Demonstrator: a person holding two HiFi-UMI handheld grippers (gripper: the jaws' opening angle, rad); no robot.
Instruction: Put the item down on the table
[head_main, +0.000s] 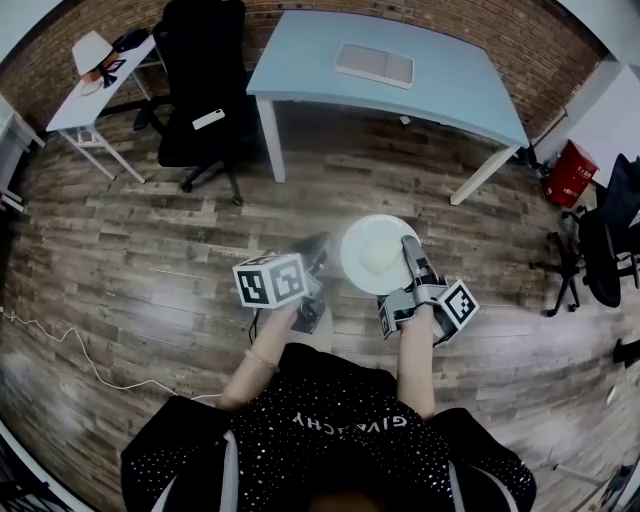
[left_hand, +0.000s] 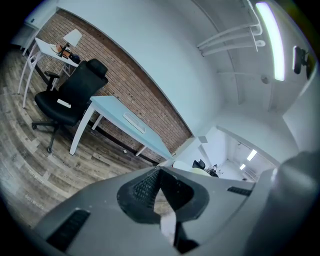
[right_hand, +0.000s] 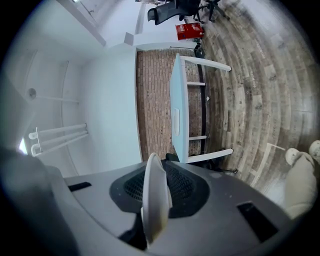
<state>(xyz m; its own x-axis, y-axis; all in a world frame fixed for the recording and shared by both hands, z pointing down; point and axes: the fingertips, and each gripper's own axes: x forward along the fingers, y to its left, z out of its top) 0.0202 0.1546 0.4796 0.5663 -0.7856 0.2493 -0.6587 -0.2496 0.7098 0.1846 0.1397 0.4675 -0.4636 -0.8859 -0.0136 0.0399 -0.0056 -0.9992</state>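
Jaws of my right gripper (head_main: 409, 246) pinch the white plate (head_main: 365, 256) by its three o'clock rim, above the floor. My left gripper (left_hand: 159, 171) is pressed together, empty. Plate seems stiff, light and breakable; table (head_main: 400, 95) lies at twelve.

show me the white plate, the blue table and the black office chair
white plate (head_main: 368, 250), head view, its middle
blue table (head_main: 450, 90), head view, bare top
black office chair (head_main: 203, 55), head view, its backrest

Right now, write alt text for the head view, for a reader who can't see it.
Seen from above, a person's right tongs grip a white plate over a wooden floor, left tongs close beside it. Ahead stand a light blue table and a black office chair.
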